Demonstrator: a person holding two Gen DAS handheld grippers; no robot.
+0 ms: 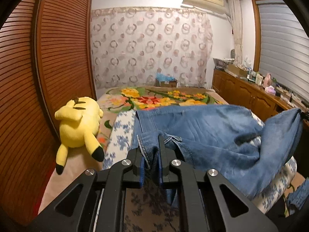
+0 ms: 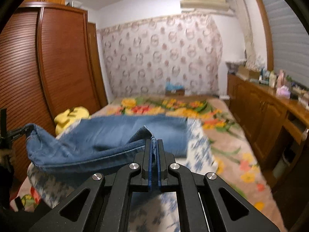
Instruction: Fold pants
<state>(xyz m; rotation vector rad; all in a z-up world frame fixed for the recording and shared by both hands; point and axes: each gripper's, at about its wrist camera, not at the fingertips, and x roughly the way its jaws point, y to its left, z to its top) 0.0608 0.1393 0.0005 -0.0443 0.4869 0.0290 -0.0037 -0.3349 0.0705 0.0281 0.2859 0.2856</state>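
Blue denim pants (image 1: pixel 202 127) lie across a bed, their near end lifted off the blue-and-white floral cloth (image 1: pixel 121 133). My left gripper (image 1: pixel 152 145) is shut on a hemmed edge of the denim, which bunches between its blue pads. In the right wrist view the pants (image 2: pixel 108 135) stretch from left to centre, and my right gripper (image 2: pixel 154 145) is shut on a thin fold of their edge. The other end of that raised edge hangs from the left gripper (image 2: pixel 18 130) at the far left. The right gripper shows only as a dark tip at the right rim of the left wrist view.
A yellow plush toy (image 1: pixel 79 127) lies on the bed's left side by a brown slatted wardrobe (image 1: pixel 38 77). A flowered blanket (image 1: pixel 154 96) covers the far bed. Wooden cabinets (image 2: pixel 260 112) with bottles on top line the right wall. A small box (image 1: pixel 166 81) sits beyond the bed.
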